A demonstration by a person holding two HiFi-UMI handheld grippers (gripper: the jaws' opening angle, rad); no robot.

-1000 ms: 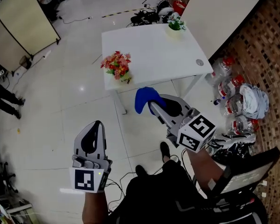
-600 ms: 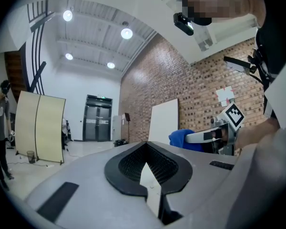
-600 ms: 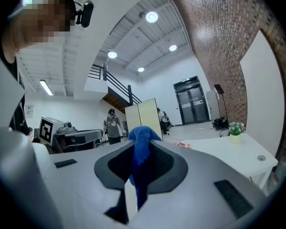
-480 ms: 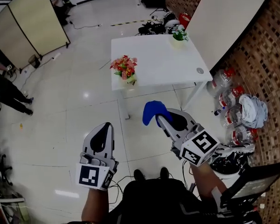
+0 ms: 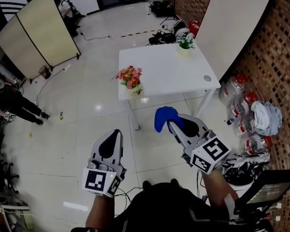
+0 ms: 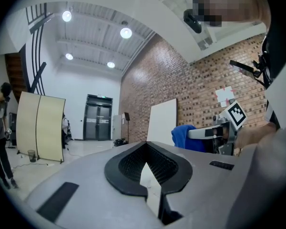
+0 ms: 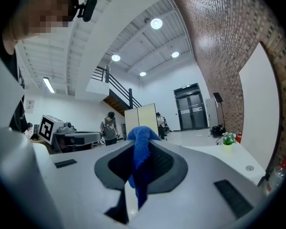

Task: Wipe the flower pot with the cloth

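Blue cloth [image 5: 163, 118] clamped in the right gripper [image 5: 173, 124], short of the near edge of the white table [image 5: 169, 69] on which the flower pot [image 5: 134, 89] stands.

The cloth is seen as a deep blue, fuzzy wad pinched between the closed jaws: a rounded bunch sticks out above the tips and a narrower fold hangs down between them. The flower pot, small and pale, is filled with red and orange blooms and green leaves. It is set at the table's near left corner, well apart from the cloth. A second pale pot with a green plant [image 5: 185, 41] is placed at the far right corner. The left gripper [image 5: 115, 135] is held over the floor beside the right one, its jaws pressed together with nothing between them. A folding screen [image 5: 43, 30] is seen beyond, at the left.
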